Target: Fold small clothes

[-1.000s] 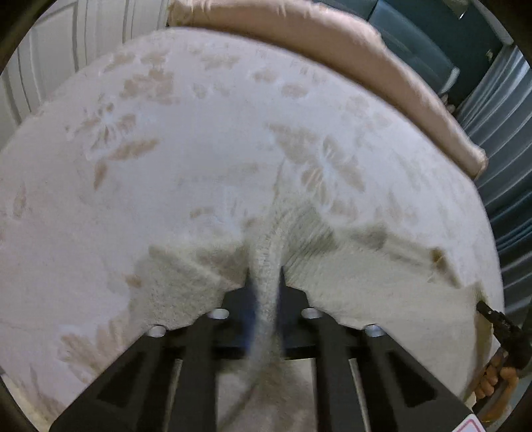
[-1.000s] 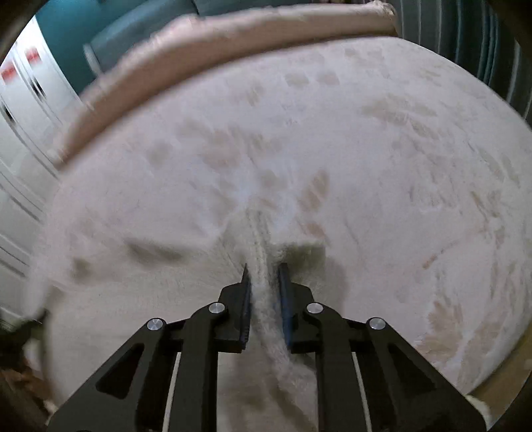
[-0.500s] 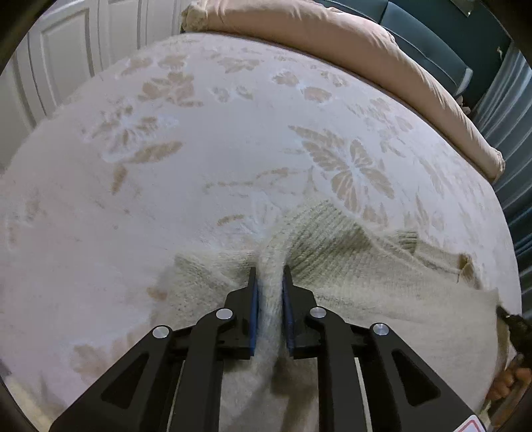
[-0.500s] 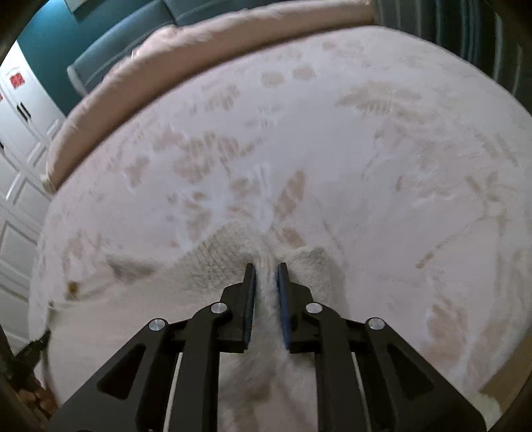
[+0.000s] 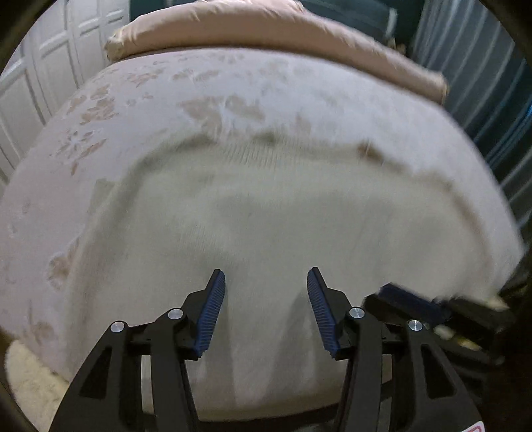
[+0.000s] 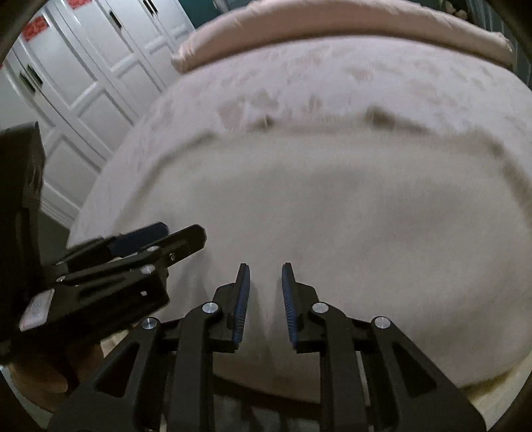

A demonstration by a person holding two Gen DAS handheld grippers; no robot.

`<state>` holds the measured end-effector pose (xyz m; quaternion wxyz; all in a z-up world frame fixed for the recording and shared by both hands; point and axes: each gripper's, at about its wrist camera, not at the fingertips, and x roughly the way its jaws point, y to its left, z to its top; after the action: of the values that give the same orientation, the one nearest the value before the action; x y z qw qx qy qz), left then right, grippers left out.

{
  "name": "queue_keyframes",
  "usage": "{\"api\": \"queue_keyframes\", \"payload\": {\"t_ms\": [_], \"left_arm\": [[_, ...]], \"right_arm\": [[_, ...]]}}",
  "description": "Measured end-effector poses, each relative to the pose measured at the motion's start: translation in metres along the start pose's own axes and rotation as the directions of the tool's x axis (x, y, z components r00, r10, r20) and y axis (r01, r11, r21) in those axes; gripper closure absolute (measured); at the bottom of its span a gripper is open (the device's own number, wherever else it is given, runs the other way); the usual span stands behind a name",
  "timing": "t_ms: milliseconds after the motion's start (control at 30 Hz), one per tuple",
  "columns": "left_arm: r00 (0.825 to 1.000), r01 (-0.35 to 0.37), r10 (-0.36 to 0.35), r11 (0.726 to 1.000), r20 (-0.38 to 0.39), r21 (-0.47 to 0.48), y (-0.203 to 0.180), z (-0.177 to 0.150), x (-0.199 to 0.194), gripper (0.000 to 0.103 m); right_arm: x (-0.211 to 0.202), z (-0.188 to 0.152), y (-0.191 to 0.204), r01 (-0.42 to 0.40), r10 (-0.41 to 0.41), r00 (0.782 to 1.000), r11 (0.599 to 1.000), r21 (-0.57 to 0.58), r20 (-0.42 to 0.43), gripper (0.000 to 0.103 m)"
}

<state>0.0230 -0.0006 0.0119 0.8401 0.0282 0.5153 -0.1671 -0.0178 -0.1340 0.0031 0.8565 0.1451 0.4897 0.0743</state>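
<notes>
A cream knit sweater (image 5: pixel 266 212) lies spread flat on the bed, blurred by motion; it also shows in the right wrist view (image 6: pixel 332 206). My left gripper (image 5: pixel 266 282) is open and empty, near the sweater's near edge. My right gripper (image 6: pixel 265 275) is open and empty, at the same near edge. The right gripper's fingers (image 5: pixel 409 302) show at the lower right of the left wrist view. The left gripper (image 6: pixel 133 252) shows at the left of the right wrist view.
The bed has a pale bedspread with a tan flower pattern (image 5: pixel 99 109). A beige folded duvet (image 5: pixel 266 30) lies along the far side. White panelled wardrobe doors (image 6: pixel 66 83) stand to the left. Striped curtains (image 5: pixel 482 83) hang on the right.
Both grippers have let go of the sweater, opened and pulled back toward the near edge of the bed. The sweater now lies flat and spread out.
</notes>
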Motion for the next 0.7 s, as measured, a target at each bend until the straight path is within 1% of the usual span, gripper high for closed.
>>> {"api": "queue_keyframes", "payload": {"t_ms": [100, 133, 167, 200, 233, 267, 300, 333, 367, 400, 433, 467, 500, 567, 600, 633, 667, 700], "left_arm": [[1.0, 0.002, -0.003, 0.999, -0.018, -0.035, 0.018, -0.015, -0.006, 0.053], [0.999, -0.006, 0.005, 0.999, -0.031, -0.046, 0.027, -0.02, -0.008, 0.053], [0.999, -0.018, 0.016, 0.999, -0.039, -0.051, 0.031, -0.026, -0.009, 0.053], [0.998, -0.034, 0.031, 0.998, -0.047, -0.054, 0.037, -0.029, -0.009, 0.053], [0.997, -0.052, 0.049, 0.997, -0.057, -0.055, 0.043, -0.035, -0.009, 0.053], [0.997, -0.053, 0.049, 0.997, -0.06, -0.059, 0.047, -0.038, -0.009, 0.053], [0.997, -0.045, 0.042, 0.997, -0.059, -0.063, 0.05, -0.042, -0.01, 0.052], [0.998, -0.044, 0.041, 0.997, -0.053, -0.062, 0.051, -0.045, -0.011, 0.052], [0.997, -0.055, 0.052, 0.997, -0.051, -0.053, 0.047, -0.048, -0.014, 0.052], [0.997, -0.066, 0.064, 0.997, -0.052, -0.043, 0.045, -0.049, -0.014, 0.052], [0.996, -0.078, 0.076, 0.996, -0.053, -0.037, 0.043, -0.049, -0.014, 0.052], [0.995, -0.089, 0.087, 0.995, -0.052, -0.034, 0.04, -0.05, -0.015, 0.052], [0.995, -0.089, 0.087, 0.995, -0.053, -0.036, 0.04, -0.049, -0.016, 0.051], [0.996, -0.075, 0.072, 0.995, -0.054, -0.066, 0.041, -0.049, -0.021, 0.051], [0.997, -0.065, 0.061, 0.994, -0.053, -0.083, 0.044, -0.048, -0.022, 0.051], [0.998, -0.05, 0.046, 0.993, -0.047, -0.105, 0.046, -0.048, -0.026, 0.051], [0.999, -0.034, 0.03, 0.99, -0.033, -0.135, 0.05, -0.049, -0.032, 0.05], [0.999, -0.03, 0.026, 0.987, -0.023, -0.159, 0.053, -0.049, -0.037, 0.047]], "right_arm": [[-0.018, -0.01, -0.034, 0.035, -0.036, 0.999, 0.997, 0.071, 0.01, 0.084], [-0.027, -0.014, -0.053, 0.053, -0.055, 0.998, 0.993, 0.108, 0.014, 0.085], [-0.035, -0.02, -0.064, 0.062, -0.065, 0.998, 0.989, 0.135, 0.016, 0.085], [-0.044, -0.026, -0.076, 0.075, -0.079, 0.997, 0.983, 0.165, 0.016, 0.084], [-0.052, -0.032, -0.093, 0.153, -0.157, 0.988, 0.968, 0.198, 0.002, 0.083], [-0.057, -0.037, -0.106, 0.207, -0.209, 0.978, 0.955, 0.214, -0.01, 0.083], [-0.061, -0.045, -0.113, 0.207, -0.21, 0.978, 0.951, 0.23, -0.014, 0.085], [-0.064, -0.049, -0.124, 0.181, -0.184, 0.983, 0.949, 0.26, -0.014, 0.085], [-0.069, -0.054, -0.135, 0.201, -0.203, 0.979, 0.93, 0.307, -0.027, 0.084], [-0.071, -0.057, -0.14, 0.256, -0.254, 0.966, 0.909, 0.328, -0.049, 0.084], [-0.074, -0.058, -0.145, 0.271, -0.268, 0.962, 0.895, 0.355, -0.058, 0.084], [-0.077, -0.057, -0.145, 0.256, -0.257, 0.965, 0.891, 0.375, -0.049, 0.084], [-0.08, -0.055, -0.143, 0.248, -0.253, 0.967, 0.889, 0.384, -0.039, 0.08], [-0.083, -0.043, -0.127, 0.224, -0.235, 0.972, 0.909, 0.351, -0.011, 0.079], [-0.083, -0.039, -0.12, 0.202, -0.214, 0.977, 0.922, 0.331, 0.001, 0.078], [-0.079, -0.029, -0.104, 0.163, -0.176, 0.984, 0.94, 0.3, 0.016, 0.076], [-0.075, -0.024, -0.097, 0.144, -0.157, 0.987, 0.948, 0.283, 0.023, 0.074], [-0.071, -0.016, -0.081, 0.119, -0.131, 0.991, 0.959, 0.256, 0.031, 0.072]]}}
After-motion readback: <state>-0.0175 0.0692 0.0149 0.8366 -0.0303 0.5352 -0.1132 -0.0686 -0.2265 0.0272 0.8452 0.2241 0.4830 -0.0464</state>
